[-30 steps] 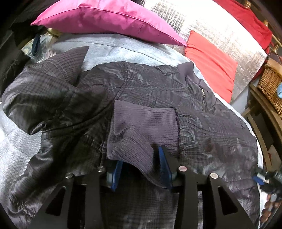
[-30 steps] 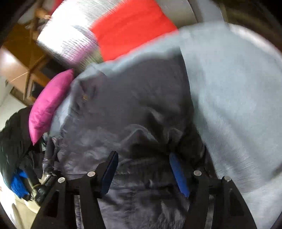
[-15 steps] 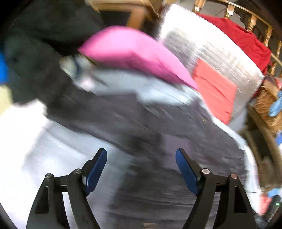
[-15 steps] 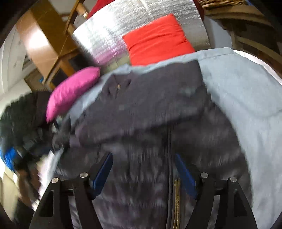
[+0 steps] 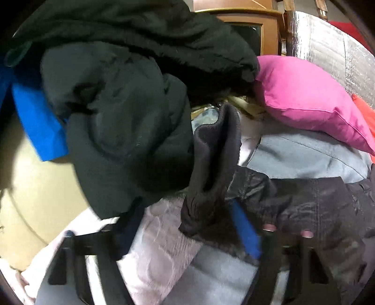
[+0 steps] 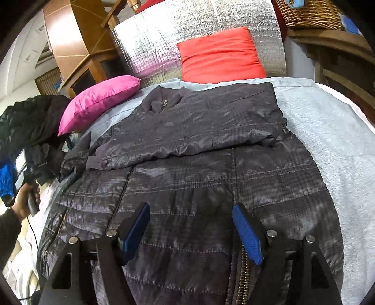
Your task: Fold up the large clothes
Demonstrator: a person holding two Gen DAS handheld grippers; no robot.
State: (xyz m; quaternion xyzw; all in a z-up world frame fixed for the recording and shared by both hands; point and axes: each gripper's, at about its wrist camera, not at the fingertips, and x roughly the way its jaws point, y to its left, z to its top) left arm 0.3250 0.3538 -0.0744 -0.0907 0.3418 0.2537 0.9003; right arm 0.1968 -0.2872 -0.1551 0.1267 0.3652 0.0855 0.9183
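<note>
a: where does the jacket lie?

b: spread on the grey blanket of the bed, collar toward the red cushion and the silver quilted panel behind it. one sleeve is folded across the chest, and its ribbed end lies near the jacket's edge on the side of the pink pillow

a: and the right gripper?

b: it hangs over the lower front of the jacket, pointing down at a slant. its jaws are spread apart with nothing pinched; the quilted cloth lies under the gap, and the zip runs down just beside the right blue pad

a: the left gripper?

b: blurred in its own view. the ribbed cuff of the other sleeve stands up between its jaws, against the right blue pad, with the sleeve trailing off to the right onto the blanket. the jaws are closing at this moment, but a gap shows between the cuff and the left pad, so it is not clamped

a: anything beyond it?

b: a heap of black coats with a blue garment beside it, at the edge of the bed. in the right wrist view a hand in a dark sleeve holds the left gripper's handle at the far left

a: anything else?

b: a wicker basket on wooden furniture at the top right
</note>
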